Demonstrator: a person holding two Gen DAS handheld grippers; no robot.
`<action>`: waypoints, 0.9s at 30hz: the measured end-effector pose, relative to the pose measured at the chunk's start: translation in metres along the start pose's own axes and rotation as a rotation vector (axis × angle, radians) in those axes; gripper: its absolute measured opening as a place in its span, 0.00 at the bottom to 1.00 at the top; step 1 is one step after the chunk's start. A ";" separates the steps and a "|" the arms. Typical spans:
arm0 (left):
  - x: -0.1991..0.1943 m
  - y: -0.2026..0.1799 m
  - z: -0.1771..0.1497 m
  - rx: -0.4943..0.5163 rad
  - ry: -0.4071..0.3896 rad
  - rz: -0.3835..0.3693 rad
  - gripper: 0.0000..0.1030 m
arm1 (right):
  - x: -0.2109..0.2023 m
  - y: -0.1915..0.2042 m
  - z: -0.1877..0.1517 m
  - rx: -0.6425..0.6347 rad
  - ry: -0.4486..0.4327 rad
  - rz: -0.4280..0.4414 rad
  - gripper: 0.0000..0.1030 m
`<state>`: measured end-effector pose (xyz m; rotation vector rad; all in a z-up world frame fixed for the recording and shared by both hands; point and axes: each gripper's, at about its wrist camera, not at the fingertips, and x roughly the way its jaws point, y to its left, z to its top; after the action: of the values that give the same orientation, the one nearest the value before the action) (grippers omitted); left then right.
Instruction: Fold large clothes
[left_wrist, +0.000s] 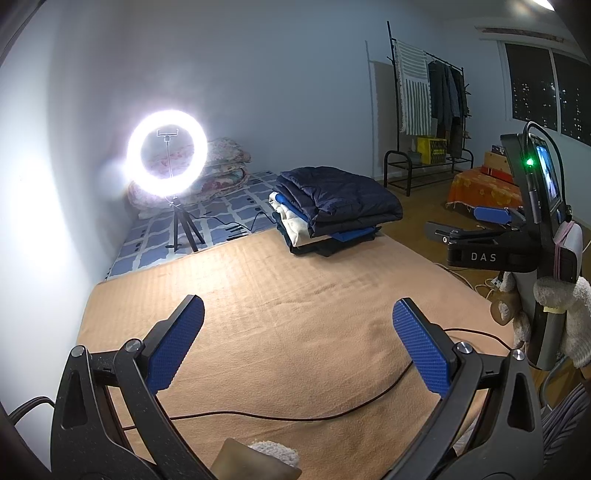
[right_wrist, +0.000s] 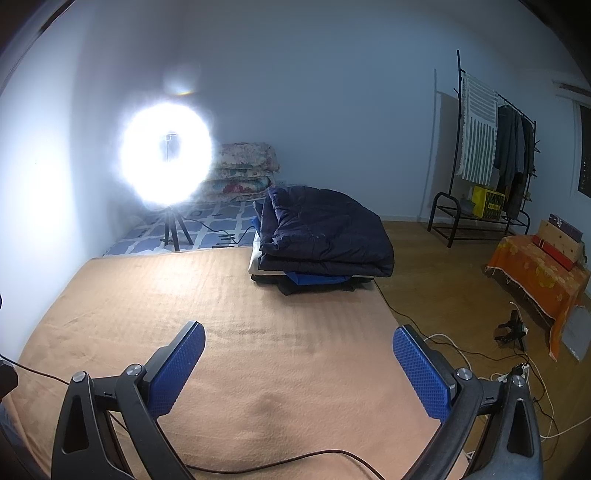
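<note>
A stack of folded clothes (left_wrist: 332, 210) sits at the far right corner of the tan blanket (left_wrist: 280, 295), topped by a dark navy padded garment; it also shows in the right wrist view (right_wrist: 321, 236). My left gripper (left_wrist: 297, 314) is open and empty above the blanket, well short of the stack. My right gripper (right_wrist: 299, 339) is open and empty, also above the tan blanket (right_wrist: 221, 314). The right gripper's body (left_wrist: 491, 240) shows at the right edge of the left wrist view.
A lit ring light on a tripod (left_wrist: 168, 155) stands at the far left, with folded floral quilts (right_wrist: 243, 170) behind. A dark cable (left_wrist: 295, 413) crosses the near blanket. A clothes rack (right_wrist: 491, 155), an orange-covered box (right_wrist: 535, 273) and floor cables (right_wrist: 480, 354) are to the right.
</note>
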<state>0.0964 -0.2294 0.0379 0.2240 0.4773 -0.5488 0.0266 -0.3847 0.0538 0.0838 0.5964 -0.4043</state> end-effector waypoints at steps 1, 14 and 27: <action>0.000 0.000 0.000 0.001 -0.001 0.001 1.00 | 0.000 0.000 0.000 0.000 0.001 0.001 1.00; -0.003 0.000 0.001 0.015 -0.003 0.007 1.00 | 0.001 0.001 -0.001 -0.002 0.005 0.002 1.00; -0.005 0.004 0.001 0.026 -0.002 0.015 1.00 | 0.001 0.000 -0.003 -0.007 0.005 0.003 1.00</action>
<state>0.0957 -0.2242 0.0416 0.2517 0.4660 -0.5403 0.0257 -0.3849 0.0509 0.0794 0.6027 -0.3991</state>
